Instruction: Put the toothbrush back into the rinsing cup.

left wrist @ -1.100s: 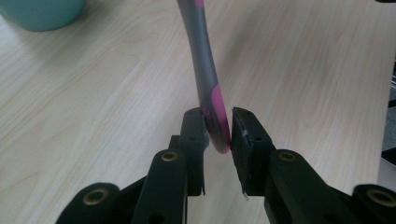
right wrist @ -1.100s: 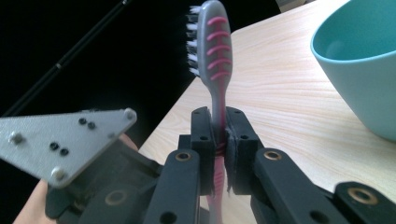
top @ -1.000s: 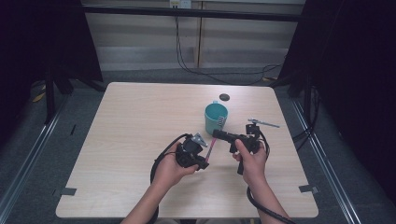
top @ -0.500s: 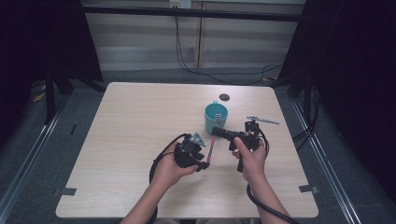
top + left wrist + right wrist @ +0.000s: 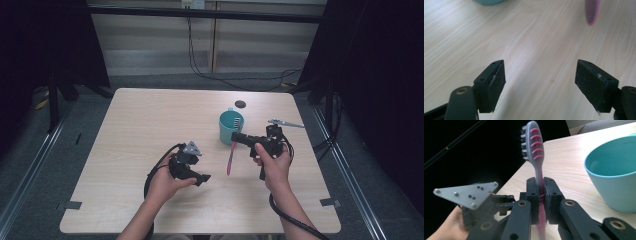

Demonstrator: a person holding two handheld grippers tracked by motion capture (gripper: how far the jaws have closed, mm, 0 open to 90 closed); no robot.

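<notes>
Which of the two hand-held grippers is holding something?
The right hand-held gripper: its jaws are shut on a pink and grey plastic toothbrush. The left hand-held gripper has open jaws with nothing between them.

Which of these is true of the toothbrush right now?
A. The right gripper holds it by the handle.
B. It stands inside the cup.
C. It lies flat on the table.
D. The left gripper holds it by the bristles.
A: the right gripper has its jaws shut on the handle of the toothbrush, beside the cup, while the left gripper is open with nothing in it.
</notes>
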